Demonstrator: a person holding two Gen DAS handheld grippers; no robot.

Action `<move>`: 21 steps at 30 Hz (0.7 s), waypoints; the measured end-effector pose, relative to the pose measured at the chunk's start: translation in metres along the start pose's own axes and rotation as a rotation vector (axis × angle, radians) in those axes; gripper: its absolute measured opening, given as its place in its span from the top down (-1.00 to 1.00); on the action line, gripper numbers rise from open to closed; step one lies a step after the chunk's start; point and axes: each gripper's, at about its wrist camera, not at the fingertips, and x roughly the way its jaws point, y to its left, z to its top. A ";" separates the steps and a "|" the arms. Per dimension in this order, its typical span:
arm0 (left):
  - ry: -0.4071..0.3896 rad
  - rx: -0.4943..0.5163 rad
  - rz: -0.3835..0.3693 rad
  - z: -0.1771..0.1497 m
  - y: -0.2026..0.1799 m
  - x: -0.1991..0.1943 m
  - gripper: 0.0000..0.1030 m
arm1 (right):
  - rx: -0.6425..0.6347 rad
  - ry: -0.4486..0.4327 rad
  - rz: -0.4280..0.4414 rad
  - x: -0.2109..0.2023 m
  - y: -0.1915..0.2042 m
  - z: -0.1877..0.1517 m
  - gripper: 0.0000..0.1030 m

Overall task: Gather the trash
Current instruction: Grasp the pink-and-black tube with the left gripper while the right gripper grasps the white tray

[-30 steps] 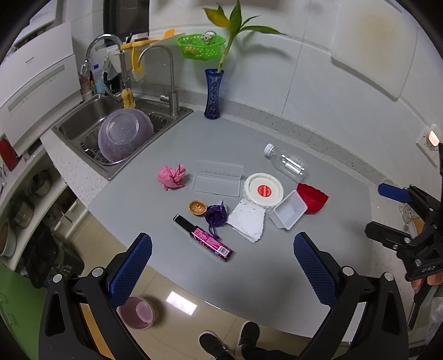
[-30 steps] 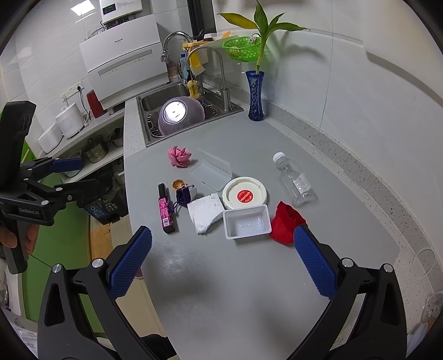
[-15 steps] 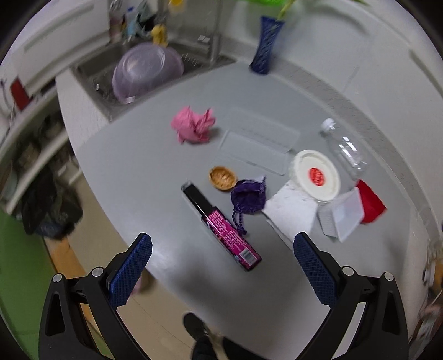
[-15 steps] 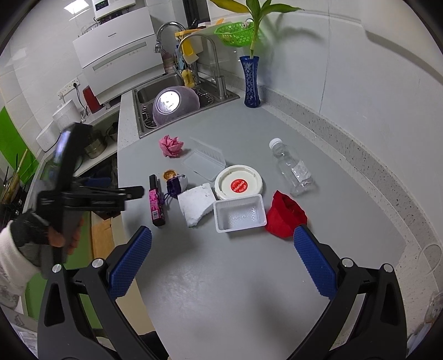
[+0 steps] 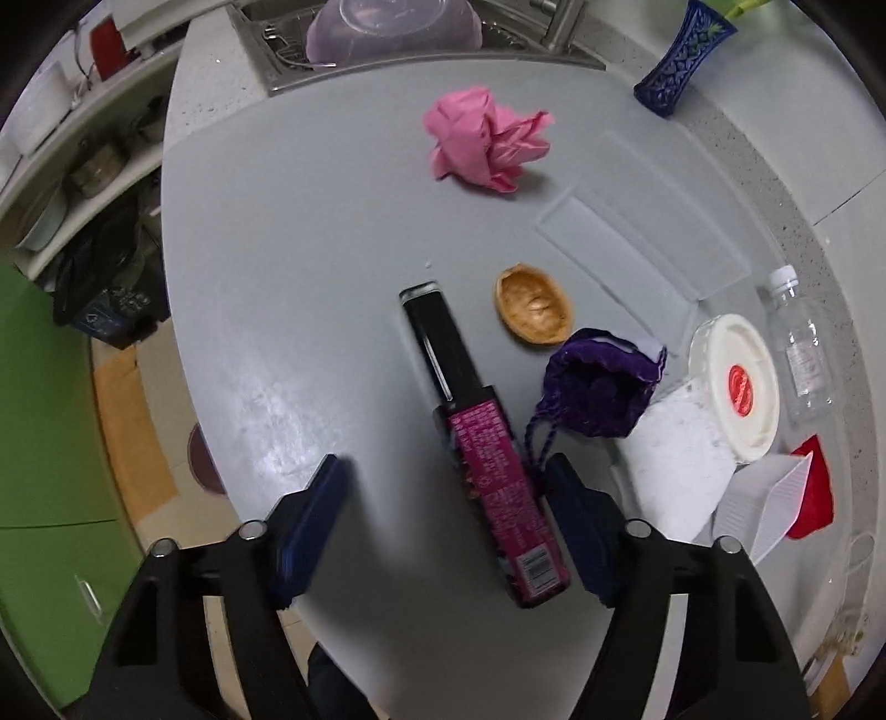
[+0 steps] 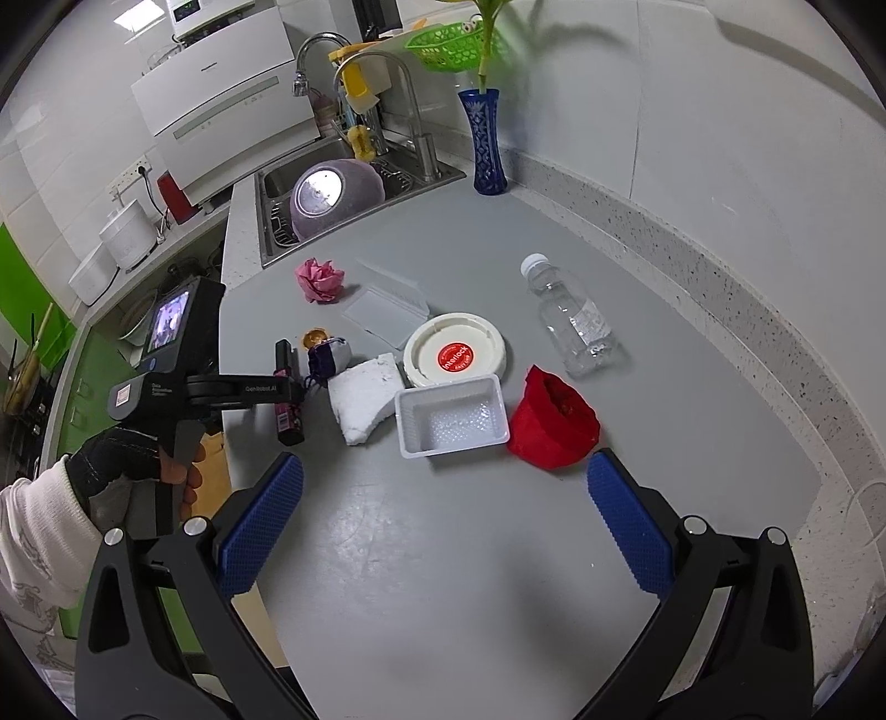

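the left gripper is closing around the pink-and-black tube lying on the bench, pads not yet touching; the right gripper is hanging open at the white tray's six o'clock.

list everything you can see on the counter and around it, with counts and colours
box: 1, black and pink, near counter edge, between the left gripper's closing fingers, not yet pinched
paper ball: 1, pink, near sink
nutshell: 1, brown, beside box
pouch: 1, purple, right of box
foam piece: 1, white, beside pouch
round lid: 1, white, red sticker
tray: 1, white, empty
clear lid: 1, clear, behind round lid
red cloth: 1, right of tray
bottle: 1, clear, lying down
vase: 1, blue, by wall
bowl: 1, purple, upside down in sink
basket: 1, green, above sink
left gripper: blue pads
right gripper: blue pads, open, over bare counter
hand: 1, gloved, holding left gripper
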 end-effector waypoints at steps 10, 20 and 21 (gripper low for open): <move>0.001 0.021 -0.039 0.002 -0.020 -0.003 0.44 | -0.003 0.005 0.012 0.006 -0.003 0.005 -0.95; -0.073 0.102 -0.092 0.000 -0.008 -0.039 0.55 | -0.038 0.046 0.021 0.030 0.004 0.011 -0.95; -0.081 0.108 -0.099 0.000 -0.007 -0.044 0.55 | -0.046 0.051 0.020 0.034 0.006 0.012 -0.94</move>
